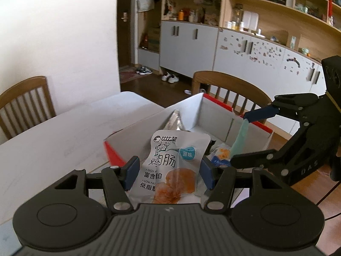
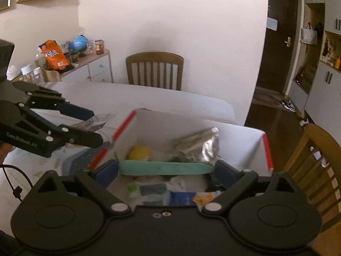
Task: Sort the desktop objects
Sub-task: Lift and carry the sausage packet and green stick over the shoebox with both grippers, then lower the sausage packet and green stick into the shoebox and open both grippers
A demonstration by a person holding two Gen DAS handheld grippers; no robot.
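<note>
We saw the left gripper (image 1: 168,171) clamped on a white plastic snack pouch printed with orange meat (image 1: 170,166), held just above the near corner of the open white cardboard box with red edges (image 1: 215,111) on the white table (image 1: 53,140). To its right, the right gripper (image 2: 166,168) pinched a flat mint-green strip (image 2: 165,168) across the box, over a crumpled silver foil packet (image 2: 200,145) inside.

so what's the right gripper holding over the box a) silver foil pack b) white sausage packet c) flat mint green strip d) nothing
c: the mint green strip spans between the right gripper fingers above the box, while the white sausage packet sits in the left gripper.
</note>
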